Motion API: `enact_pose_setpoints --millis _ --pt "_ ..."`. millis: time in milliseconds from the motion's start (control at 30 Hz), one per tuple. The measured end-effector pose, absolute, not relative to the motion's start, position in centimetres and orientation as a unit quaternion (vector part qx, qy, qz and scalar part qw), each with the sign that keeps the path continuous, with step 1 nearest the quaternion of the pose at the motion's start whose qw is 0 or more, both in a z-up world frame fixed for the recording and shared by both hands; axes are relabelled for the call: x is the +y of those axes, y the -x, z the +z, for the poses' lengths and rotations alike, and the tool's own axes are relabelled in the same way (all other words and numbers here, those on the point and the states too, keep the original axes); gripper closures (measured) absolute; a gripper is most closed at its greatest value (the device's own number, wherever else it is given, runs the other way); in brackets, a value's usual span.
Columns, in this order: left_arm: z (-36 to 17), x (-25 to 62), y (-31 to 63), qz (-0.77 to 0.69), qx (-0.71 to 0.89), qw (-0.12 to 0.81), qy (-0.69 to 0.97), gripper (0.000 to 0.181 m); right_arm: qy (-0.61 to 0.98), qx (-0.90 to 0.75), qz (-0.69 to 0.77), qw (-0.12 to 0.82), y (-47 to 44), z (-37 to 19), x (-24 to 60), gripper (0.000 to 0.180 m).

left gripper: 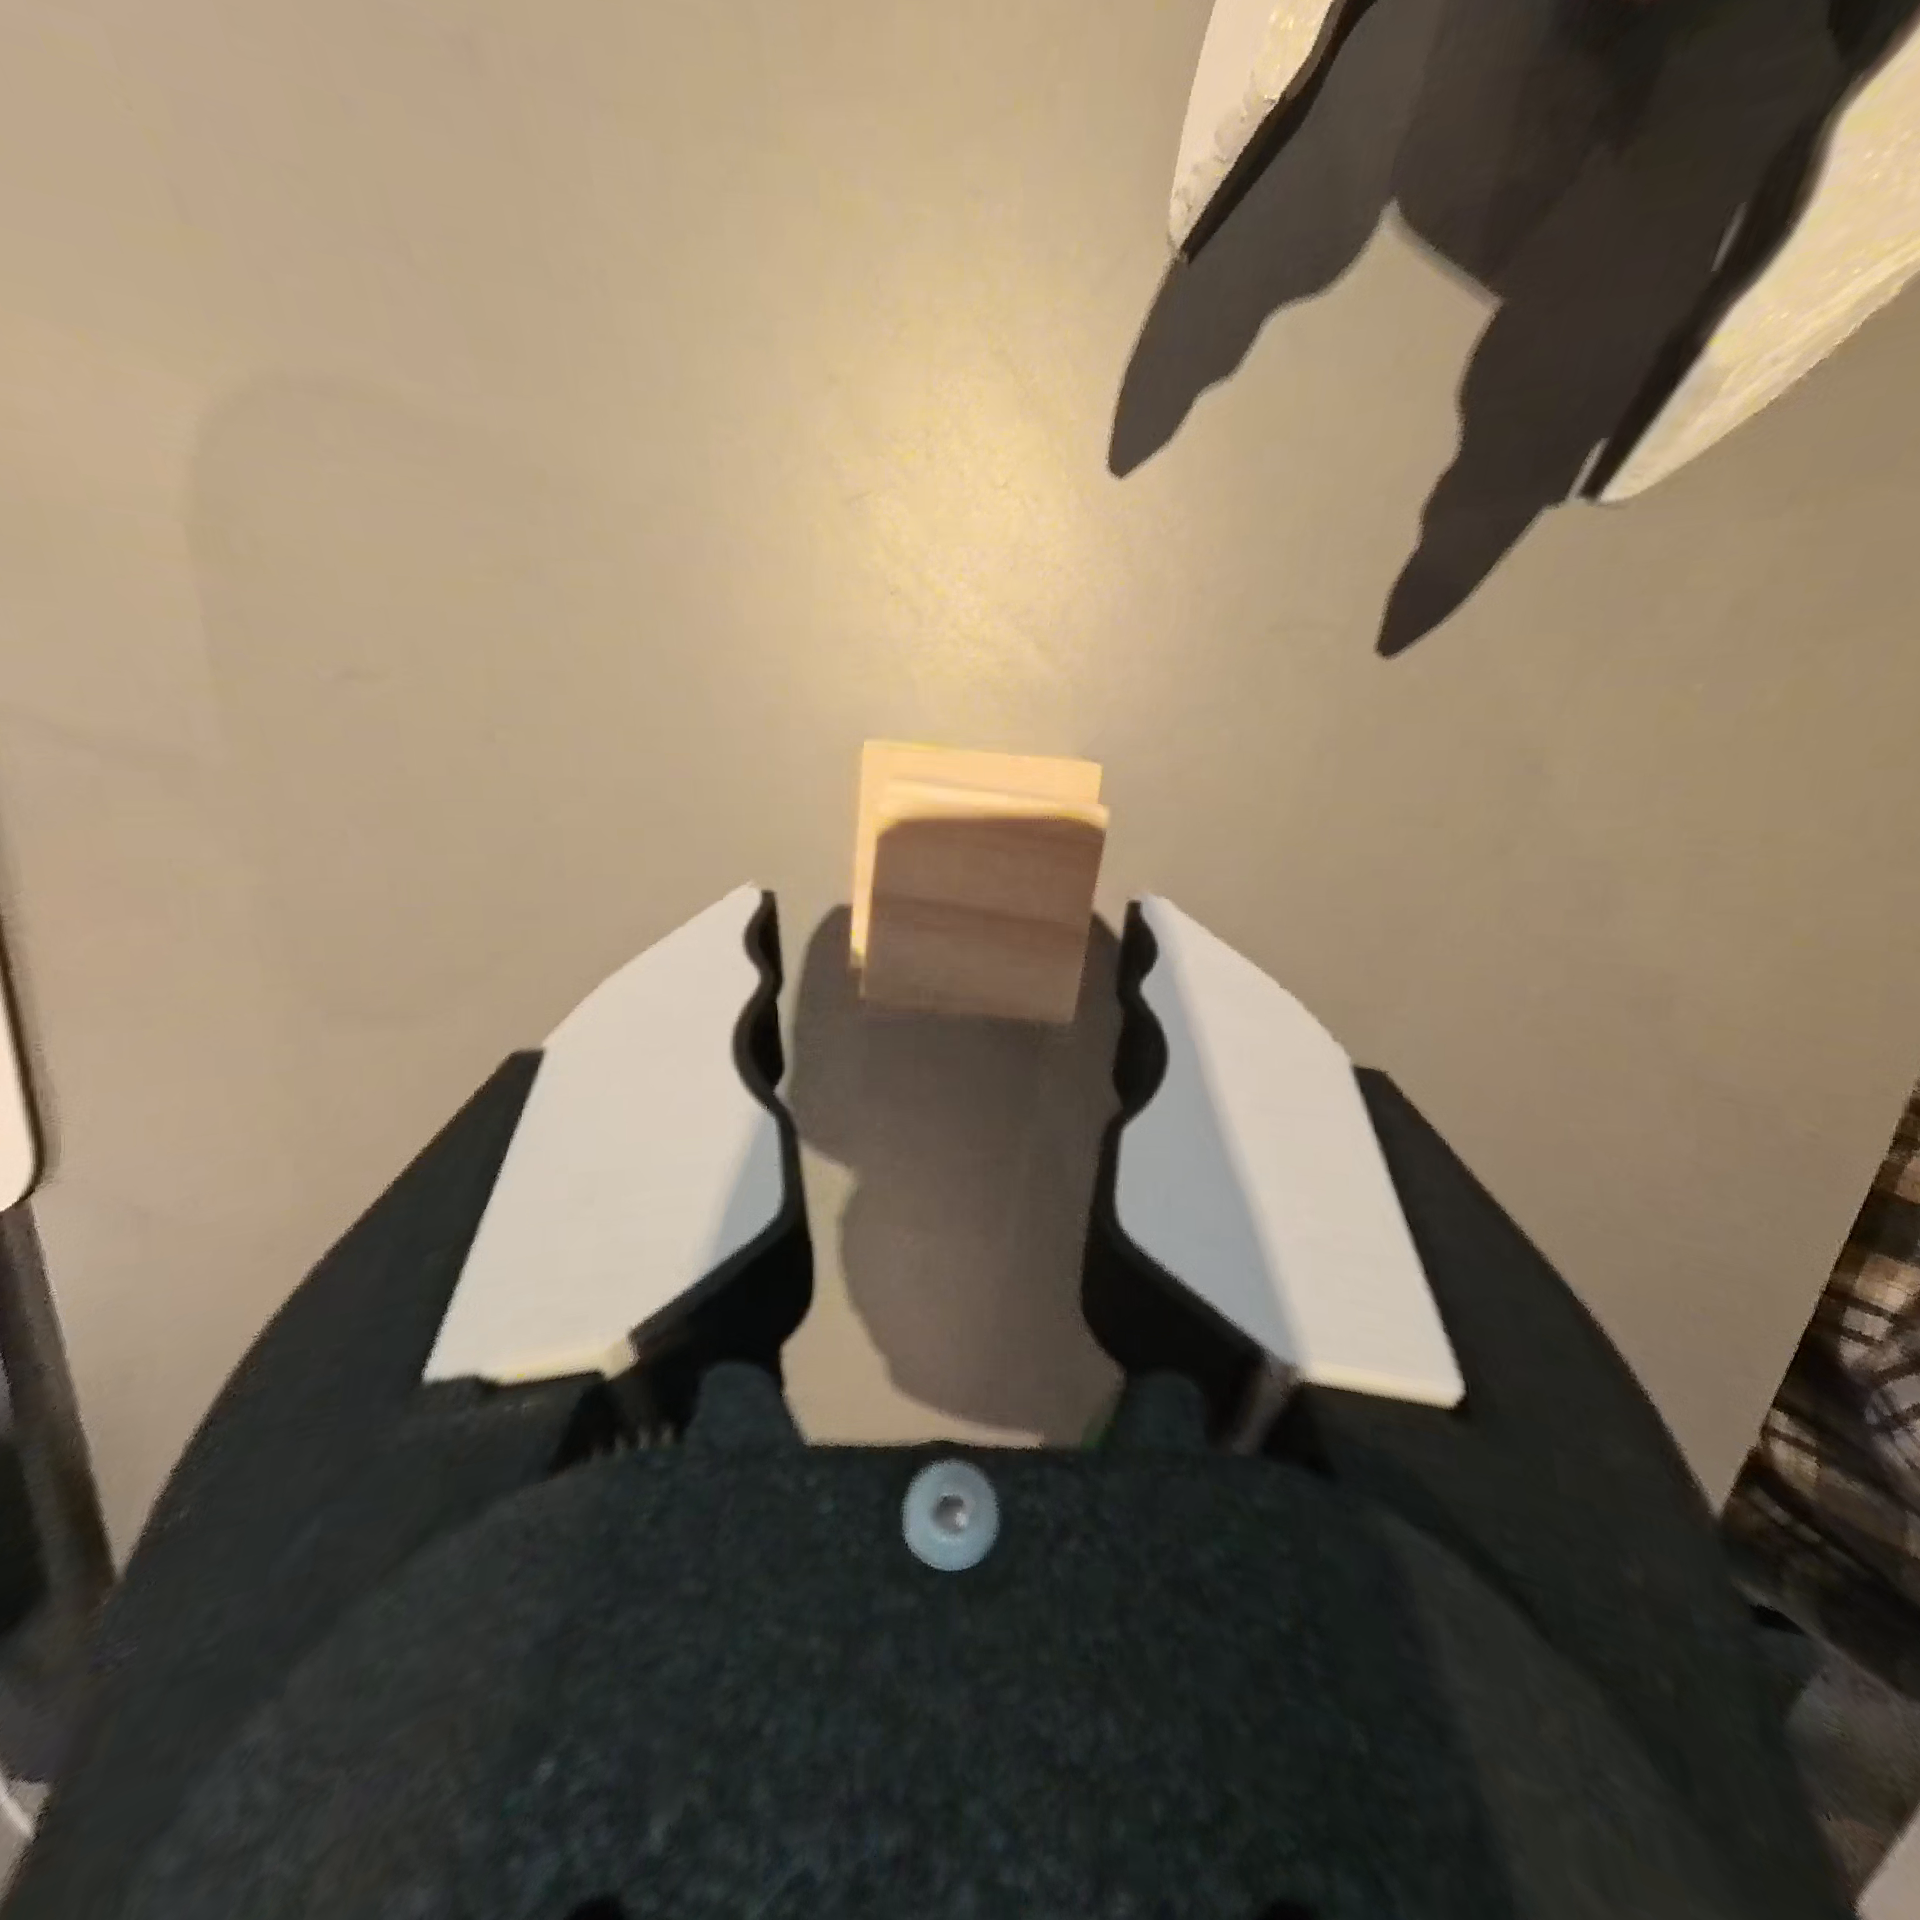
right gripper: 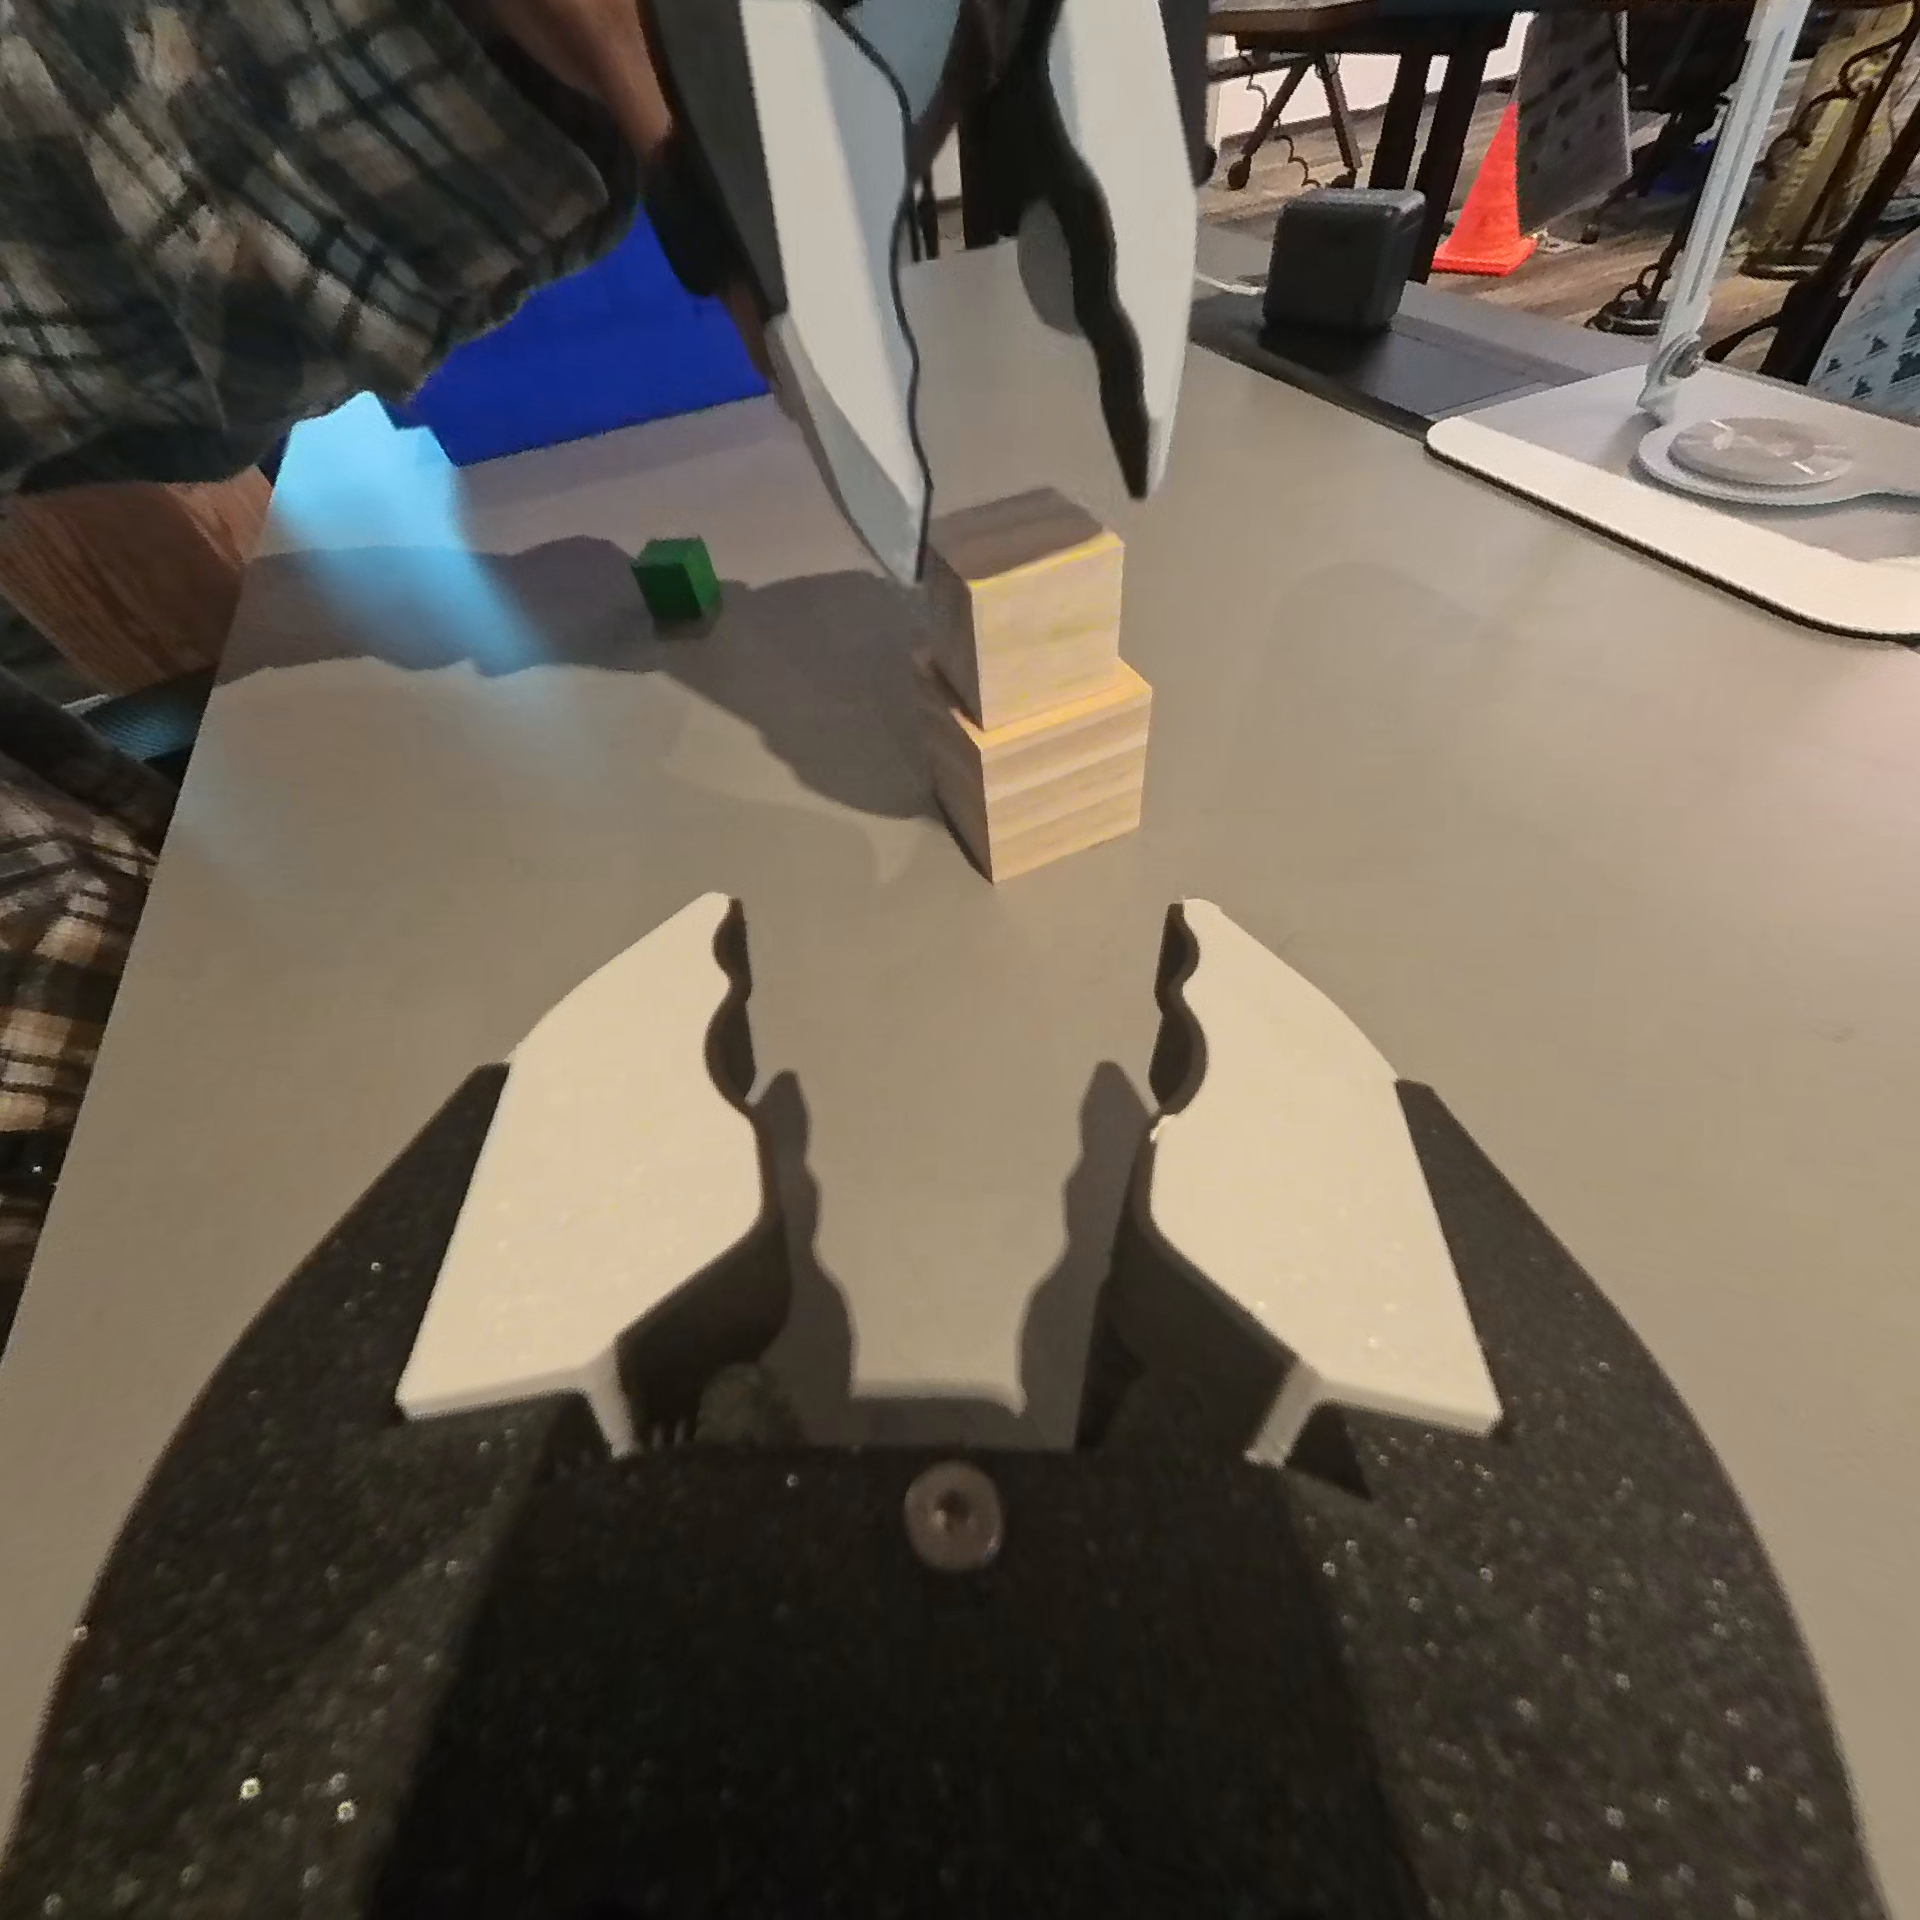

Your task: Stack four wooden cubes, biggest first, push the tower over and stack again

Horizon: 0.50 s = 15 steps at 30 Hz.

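two wooden cubes [right gripper: 1049, 717] stacked; one green cube [right gripper: 677, 595].

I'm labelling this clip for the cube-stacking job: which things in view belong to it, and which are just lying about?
Belong to the job:
- larger wooden cube, bottom of the stack
- smaller wooden cube, resting on it
- left gripper, open above the stack
- right gripper, open, short of the stack

Lying about:
- small green cube on the table
- orange cone
- black box
- white lamp base

Smaller cube [right gripper: 1049, 623] sits on larger cube [right gripper: 1060, 779] mid-table [right gripper: 1455, 831]; a small block [right gripper: 677, 594] lies apart, to their left
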<state>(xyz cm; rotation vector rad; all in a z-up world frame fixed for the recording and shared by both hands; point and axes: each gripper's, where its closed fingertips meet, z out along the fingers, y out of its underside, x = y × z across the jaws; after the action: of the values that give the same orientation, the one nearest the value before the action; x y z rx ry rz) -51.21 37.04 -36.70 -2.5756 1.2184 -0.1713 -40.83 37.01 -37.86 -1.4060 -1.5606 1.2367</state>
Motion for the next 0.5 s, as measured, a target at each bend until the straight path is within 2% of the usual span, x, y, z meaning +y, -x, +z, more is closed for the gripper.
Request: enact_pose_setpoints --millis 100,333,500 --pt "-33.9 37.3 52.7 -0.068 0.407 0.189 0.891 0.113 0.542 -0.599 0.477 0.346 40.8 -37.8 37.1 0.105" --pt "-24.9 37.0 61.3 -0.123 0.292 0.365 0.876 0.110 0.540 -0.601 0.478 0.343 40.8 -37.8 36.9 0.105" --pt "-23.8 33.6 66.9 -0.112 0.253 0.414 0.867 0.109 0.542 -0.602 0.478 0.340 40.9 -37.9 36.9 0.105"
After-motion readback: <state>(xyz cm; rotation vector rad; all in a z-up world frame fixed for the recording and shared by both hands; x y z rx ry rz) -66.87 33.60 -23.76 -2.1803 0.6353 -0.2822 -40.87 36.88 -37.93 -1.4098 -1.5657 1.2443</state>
